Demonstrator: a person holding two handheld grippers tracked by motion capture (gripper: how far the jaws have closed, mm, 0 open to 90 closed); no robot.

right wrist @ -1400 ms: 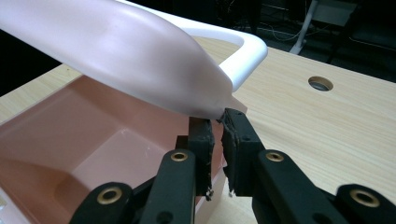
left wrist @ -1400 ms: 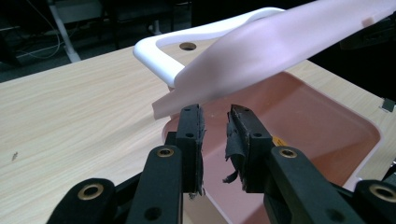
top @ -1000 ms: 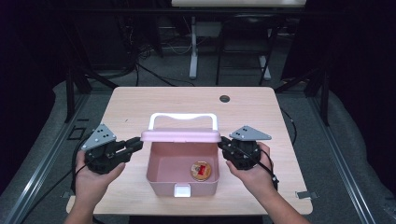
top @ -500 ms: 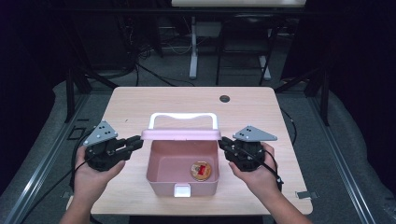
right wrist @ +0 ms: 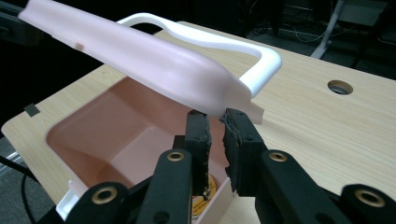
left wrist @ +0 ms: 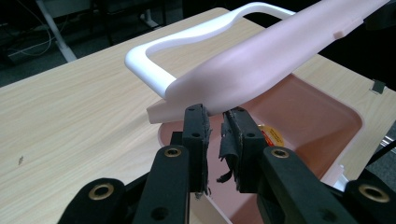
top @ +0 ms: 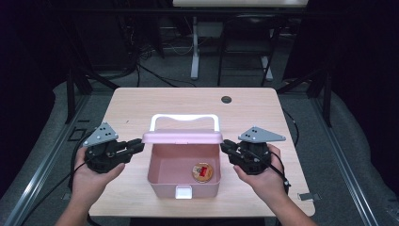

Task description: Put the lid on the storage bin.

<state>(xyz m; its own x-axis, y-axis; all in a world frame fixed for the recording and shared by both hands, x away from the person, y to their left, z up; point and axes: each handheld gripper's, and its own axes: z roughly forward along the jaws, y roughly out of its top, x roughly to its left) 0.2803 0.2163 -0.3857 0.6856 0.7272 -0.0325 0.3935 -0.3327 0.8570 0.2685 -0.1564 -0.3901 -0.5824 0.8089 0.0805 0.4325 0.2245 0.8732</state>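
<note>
- Two claws flank a pink box (top: pixel 162 176) at the near centre of the wooden surface (top: pixel 131 106), one at each side.
- Left claw (top: pixel 136 145): held in the person's left hand (top: pixel 89 181), jaws narrow with a small gap. In the left gripper view its tips (left wrist: pixel 215 122) sit at the underside of the lid's end; whether the pads press on the lid cannot be told.
- Pink lid (top: pixel 182 137): raised and tilted above the open box, hinged at the far edge, with a white handle (top: pixel 184 117) on its far side.
- Box interior: a round orange-and-red item (top: pixel 202 171) lies on the floor toward the right near corner. A white latch (top: pixel 183 191) sits on the near wall.
- Right claw (top: pixel 227 147): held in the right hand (top: pixel 263 176), jaws narrow. In the right gripper view its tips (right wrist: pixel 215 122) sit just under the lid's other end; contact cannot be told.
- A dark round hole (top: pixel 226 100) lies in the surface at the far right.
</note>
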